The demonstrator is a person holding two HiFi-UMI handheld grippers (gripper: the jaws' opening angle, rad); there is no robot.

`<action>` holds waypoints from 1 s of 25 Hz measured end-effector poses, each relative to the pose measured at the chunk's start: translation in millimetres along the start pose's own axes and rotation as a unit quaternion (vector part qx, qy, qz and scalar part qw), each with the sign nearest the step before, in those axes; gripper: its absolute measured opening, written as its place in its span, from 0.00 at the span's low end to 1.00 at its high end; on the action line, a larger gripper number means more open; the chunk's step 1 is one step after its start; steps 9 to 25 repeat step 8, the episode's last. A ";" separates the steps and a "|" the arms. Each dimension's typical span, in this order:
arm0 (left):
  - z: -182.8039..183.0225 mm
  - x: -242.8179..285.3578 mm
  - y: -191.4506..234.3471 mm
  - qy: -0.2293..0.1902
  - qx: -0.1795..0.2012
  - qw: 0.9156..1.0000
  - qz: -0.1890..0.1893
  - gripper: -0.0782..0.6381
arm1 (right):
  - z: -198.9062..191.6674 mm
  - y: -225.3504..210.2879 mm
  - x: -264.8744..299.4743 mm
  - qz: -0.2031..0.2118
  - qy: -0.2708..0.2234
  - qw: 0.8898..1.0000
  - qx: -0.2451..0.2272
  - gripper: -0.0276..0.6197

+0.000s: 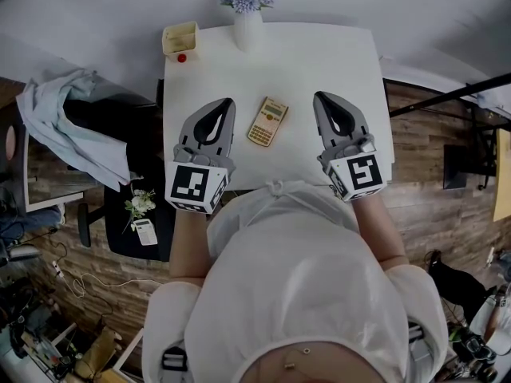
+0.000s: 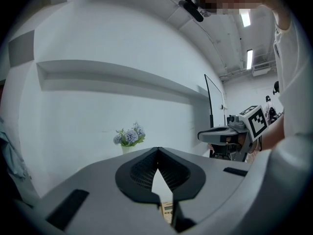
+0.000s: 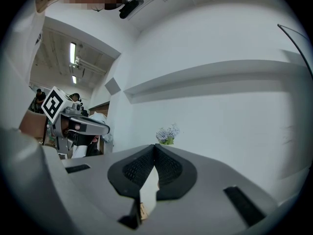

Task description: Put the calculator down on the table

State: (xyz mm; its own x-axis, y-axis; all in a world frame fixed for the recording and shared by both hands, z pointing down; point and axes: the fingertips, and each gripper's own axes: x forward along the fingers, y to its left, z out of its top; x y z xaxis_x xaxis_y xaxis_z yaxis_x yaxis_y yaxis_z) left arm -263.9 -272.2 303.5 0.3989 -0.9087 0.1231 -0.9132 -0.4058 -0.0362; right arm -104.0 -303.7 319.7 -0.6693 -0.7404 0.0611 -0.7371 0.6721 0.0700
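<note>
- Left tongs and right tongs are hovering with their jaws pressed together, and I'm pinching nothing in either.
- I'm seeing the calculator lying flat on the table between the two tongs, touching neither.

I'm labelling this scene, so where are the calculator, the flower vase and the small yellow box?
calculator (image 1: 267, 122), head view, middle of its keypad face.
flower vase (image 1: 248, 32), head view, its white body.
yellow box (image 1: 180, 27), head view, its top edge.

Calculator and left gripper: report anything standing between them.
Nothing visible does. The calculator lies flat on the table, and only bare tabletop separates it from the shut left gripper.
</note>
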 end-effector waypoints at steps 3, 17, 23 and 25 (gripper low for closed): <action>-2.4 1.2 1.7 0.004 -0.004 1.000 0.005 0.13 | -0.1 -1.1 0.8 0.002 0.000 1.000 -0.005 0.05; -9.2 3.9 7.7 0.016 -0.014 1.000 0.014 0.13 | -2.8 -5.2 2.5 -0.008 0.003 1.000 -0.005 0.05; -9.2 3.9 7.7 0.016 -0.014 1.000 0.014 0.13 | -2.8 -5.2 2.5 -0.008 0.003 1.000 -0.005 0.05; -9.2 3.9 7.7 0.016 -0.014 1.000 0.014 0.13 | -2.8 -5.2 2.5 -0.008 0.003 1.000 -0.005 0.05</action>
